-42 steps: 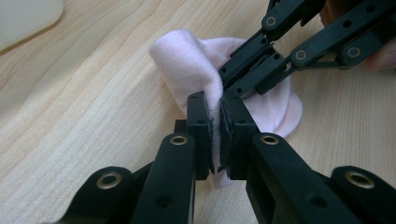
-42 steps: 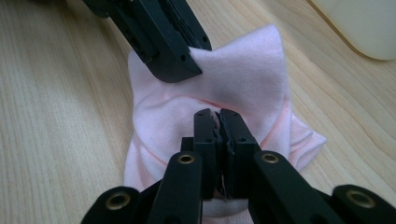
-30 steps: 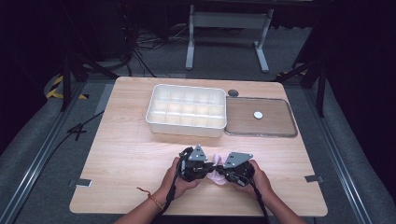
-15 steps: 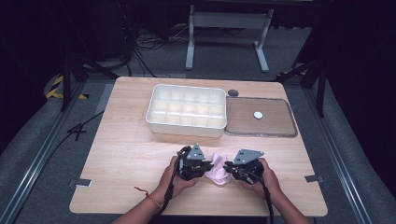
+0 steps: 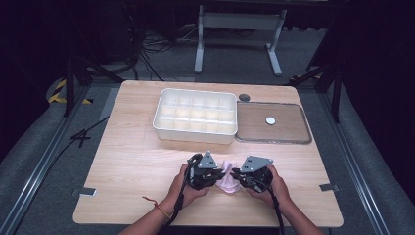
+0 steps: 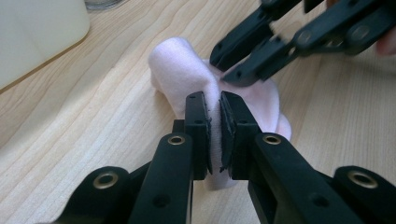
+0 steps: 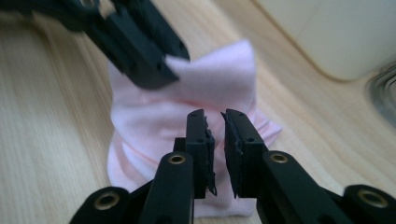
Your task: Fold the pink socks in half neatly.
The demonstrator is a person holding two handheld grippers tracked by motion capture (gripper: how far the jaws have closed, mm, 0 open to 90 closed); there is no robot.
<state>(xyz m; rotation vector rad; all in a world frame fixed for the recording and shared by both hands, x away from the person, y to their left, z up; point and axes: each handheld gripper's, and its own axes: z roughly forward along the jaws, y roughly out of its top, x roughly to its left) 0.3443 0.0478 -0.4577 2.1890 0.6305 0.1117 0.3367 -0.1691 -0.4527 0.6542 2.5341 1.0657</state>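
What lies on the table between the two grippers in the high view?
A crumpled pink cloth lies between the left gripper and the right gripper. In the left gripper view the left jaws pinch a fold of it; both views show it between them.

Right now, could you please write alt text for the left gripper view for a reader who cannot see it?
The left hand-held gripper pinches a fold of a soft pink cloth lying on a light wooden table. The other hand-held gripper reaches in from the upper right, its tips at the same cloth. A white container's corner sits upper left.
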